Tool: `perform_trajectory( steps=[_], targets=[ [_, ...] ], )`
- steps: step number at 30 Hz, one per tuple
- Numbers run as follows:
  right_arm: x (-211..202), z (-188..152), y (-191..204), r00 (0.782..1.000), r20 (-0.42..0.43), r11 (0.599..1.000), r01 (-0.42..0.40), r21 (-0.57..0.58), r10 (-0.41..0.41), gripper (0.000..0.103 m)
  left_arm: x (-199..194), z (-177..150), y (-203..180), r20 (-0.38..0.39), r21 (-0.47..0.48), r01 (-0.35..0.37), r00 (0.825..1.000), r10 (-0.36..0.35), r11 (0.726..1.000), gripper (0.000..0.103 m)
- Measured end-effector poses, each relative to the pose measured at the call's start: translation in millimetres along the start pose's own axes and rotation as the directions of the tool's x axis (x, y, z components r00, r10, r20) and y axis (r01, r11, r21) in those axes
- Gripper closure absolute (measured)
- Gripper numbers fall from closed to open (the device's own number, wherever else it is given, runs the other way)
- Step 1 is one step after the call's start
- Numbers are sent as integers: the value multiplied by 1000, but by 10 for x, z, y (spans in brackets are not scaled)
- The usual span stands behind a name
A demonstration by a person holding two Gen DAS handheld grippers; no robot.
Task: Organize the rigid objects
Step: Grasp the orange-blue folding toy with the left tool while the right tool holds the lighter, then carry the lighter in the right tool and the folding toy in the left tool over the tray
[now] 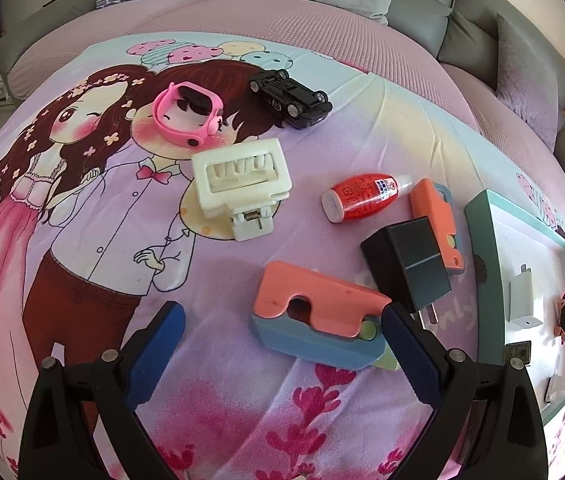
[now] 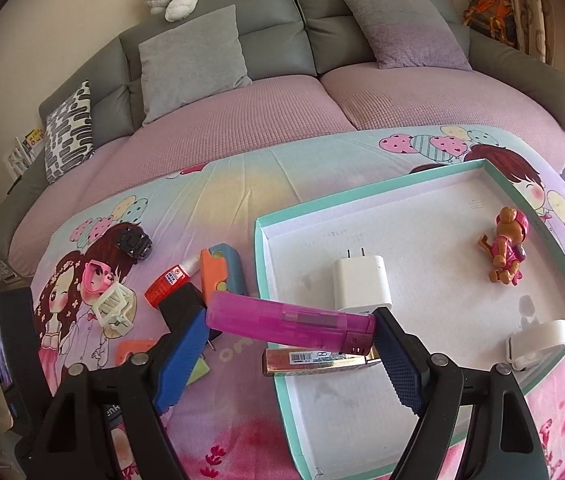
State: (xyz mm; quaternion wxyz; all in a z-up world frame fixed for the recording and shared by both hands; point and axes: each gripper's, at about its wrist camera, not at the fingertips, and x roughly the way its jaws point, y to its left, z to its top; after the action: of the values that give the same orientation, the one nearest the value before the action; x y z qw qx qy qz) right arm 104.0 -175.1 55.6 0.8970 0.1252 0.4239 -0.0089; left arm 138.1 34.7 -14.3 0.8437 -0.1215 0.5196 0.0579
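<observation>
Crosswise, lighter (image 2: 290, 322) spans right claw (image 2: 286, 340).

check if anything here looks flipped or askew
The black toy car lies upside down on the cartoon sheet, wheels up. The red glue bottle lies on its side. Nothing looks spilled or broken.

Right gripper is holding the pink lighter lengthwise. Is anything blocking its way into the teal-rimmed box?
Nothing visible blocks it. The right gripper holds the pink lighter over the near-left edge of the box. Below lie a white charger and a small gold-coloured case, with bare floor beyond them.
</observation>
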Motion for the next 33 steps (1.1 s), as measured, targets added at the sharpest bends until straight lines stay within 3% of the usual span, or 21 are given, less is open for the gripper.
perform_trajectory(
  steps=[21, 24, 25, 33],
  targets=[
    [19, 13, -116, 1000, -11, 999, -12, 43, 12, 19, 46, 0, -69, -13, 11, -18, 1000, 18, 1000, 5],
    [27, 12, -120, 1000, -14, 999, -13, 45, 14, 19, -3, -25, -61, -2, 5, 10, 1000, -10, 1000, 18],
    [29, 12, -121, 1000, -15, 999, -14, 44, 15, 19, -17, -25, -62, 4, 3, 25, 1000, -25, 1000, 28],
    [37, 3, -117, 1000, -18, 999, -16, 44, 17, 19, -60, -27, -87, 11, 7, 26, 1000, -26, 1000, 28]
  ],
)
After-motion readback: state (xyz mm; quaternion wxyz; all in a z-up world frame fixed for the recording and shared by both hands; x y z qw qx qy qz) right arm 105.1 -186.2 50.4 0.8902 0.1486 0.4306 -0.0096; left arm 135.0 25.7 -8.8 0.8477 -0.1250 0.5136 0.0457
